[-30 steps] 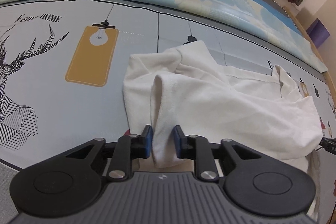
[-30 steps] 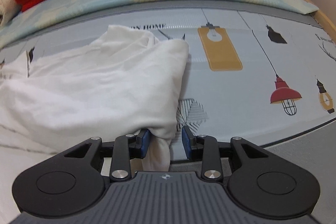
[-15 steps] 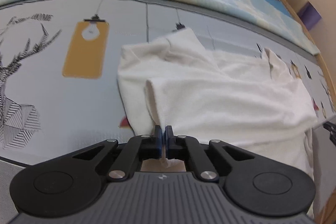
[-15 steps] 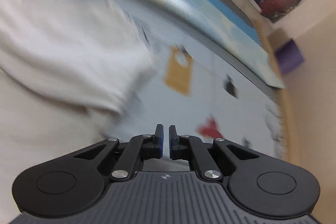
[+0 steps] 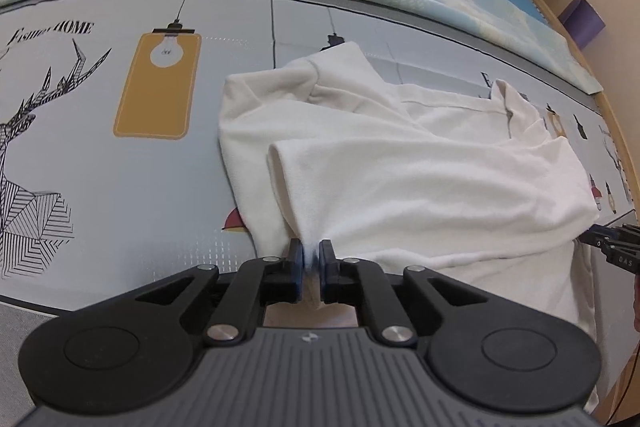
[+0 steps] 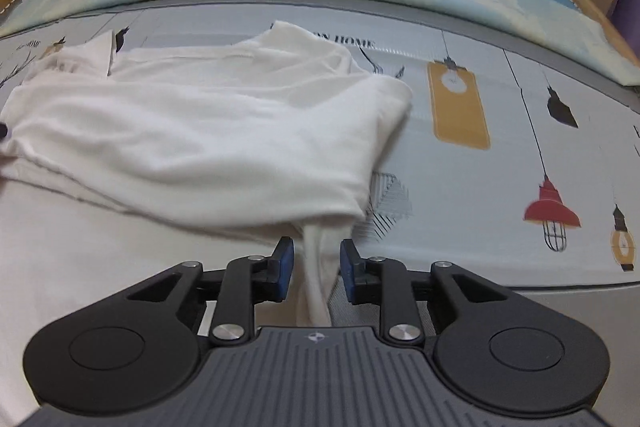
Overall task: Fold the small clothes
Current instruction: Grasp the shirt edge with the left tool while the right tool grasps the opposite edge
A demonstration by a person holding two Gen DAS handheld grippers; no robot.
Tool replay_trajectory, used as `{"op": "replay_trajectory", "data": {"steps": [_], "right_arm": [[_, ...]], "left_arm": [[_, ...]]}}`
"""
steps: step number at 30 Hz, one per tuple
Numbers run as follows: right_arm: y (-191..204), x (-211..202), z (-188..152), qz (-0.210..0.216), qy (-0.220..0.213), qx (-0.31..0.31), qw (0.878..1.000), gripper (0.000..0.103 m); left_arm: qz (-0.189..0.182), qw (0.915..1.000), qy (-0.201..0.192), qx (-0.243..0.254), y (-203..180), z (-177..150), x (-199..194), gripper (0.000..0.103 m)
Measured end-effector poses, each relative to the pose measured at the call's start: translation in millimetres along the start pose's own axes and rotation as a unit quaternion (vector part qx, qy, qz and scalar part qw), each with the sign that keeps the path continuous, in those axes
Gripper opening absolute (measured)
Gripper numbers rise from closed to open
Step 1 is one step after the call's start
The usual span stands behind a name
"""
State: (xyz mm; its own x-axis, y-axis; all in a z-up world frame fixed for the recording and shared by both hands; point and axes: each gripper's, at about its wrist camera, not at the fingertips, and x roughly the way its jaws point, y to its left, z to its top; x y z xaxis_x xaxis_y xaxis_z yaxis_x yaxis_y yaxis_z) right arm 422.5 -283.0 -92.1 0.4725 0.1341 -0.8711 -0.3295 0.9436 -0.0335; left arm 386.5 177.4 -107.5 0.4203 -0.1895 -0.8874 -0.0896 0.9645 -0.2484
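White garment [image 5: 420,167]: part-folded, lying on printed mat [image 5: 120,187].
Left gripper [image 5: 311,259]: was apart a second ago, now pinching the near hem.
Right gripper [image 6: 316,263]: jaws just reopened, cloth strip between, not pressed.
Mat text: "HOME" legible.

The shirt [image 5: 420,167] is white, soft and partly folded, lying crumpled on a grey printed mat [image 5: 120,187] with one layer doubled over another and a rounded fold along one side. In the right wrist view the shirt [image 6: 200,139] spreads left of centre, its top layer creased, a seamed edge running across the far part, and a narrow strip of cloth hanging down at the near edge. In the left wrist view its near corner is bunched into a tight pinch at the bottom, and a collar-like flap sticks up at the far right.
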Motion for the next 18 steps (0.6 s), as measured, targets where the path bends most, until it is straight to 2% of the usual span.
{"op": "replay_trajectory", "data": {"steps": [2,4,6,9,12,15,16,18], "right_arm": [[1,2,2,-0.025,-0.006,-0.003,1.0,0.028],[-2,0,5,-0.029,-0.01,0.006,1.0,0.026],[-8,-7,8,-0.023,-0.02,0.029,0.999,0.005],[-26,-22,8,-0.006,-0.039,0.084,0.996,0.005],[-47,-16,-8,-0.038,0.001,0.124,0.992,0.0],[-64,8,-28,-0.111,0.076,0.12,0.984,0.0],[-71,9,-32,-0.116,0.081,0.132,0.981,0.0],[-80,-6,-30,-0.095,0.044,0.172,0.98,0.0]], "left_arm": [[0.003,1.0,0.003,-0.001,1,-1,3,0.008],[0.004,0.9999,0.007,0.006,-1,-2,7,0.008],[0.009,0.9998,0.009,0.013,-2,-3,9,0.004],[0.008,0.9999,0.003,0.008,-2,-1,5,0.004],[0.009,0.9997,0.011,0.022,-6,-1,3,0.003],[0.014,0.9988,0.035,0.031,-8,-5,10,0.003],[0.011,0.9985,0.042,0.033,-7,-6,11,0.003],[0.003,0.9985,0.048,0.026,-4,-3,5,0.004]]}}
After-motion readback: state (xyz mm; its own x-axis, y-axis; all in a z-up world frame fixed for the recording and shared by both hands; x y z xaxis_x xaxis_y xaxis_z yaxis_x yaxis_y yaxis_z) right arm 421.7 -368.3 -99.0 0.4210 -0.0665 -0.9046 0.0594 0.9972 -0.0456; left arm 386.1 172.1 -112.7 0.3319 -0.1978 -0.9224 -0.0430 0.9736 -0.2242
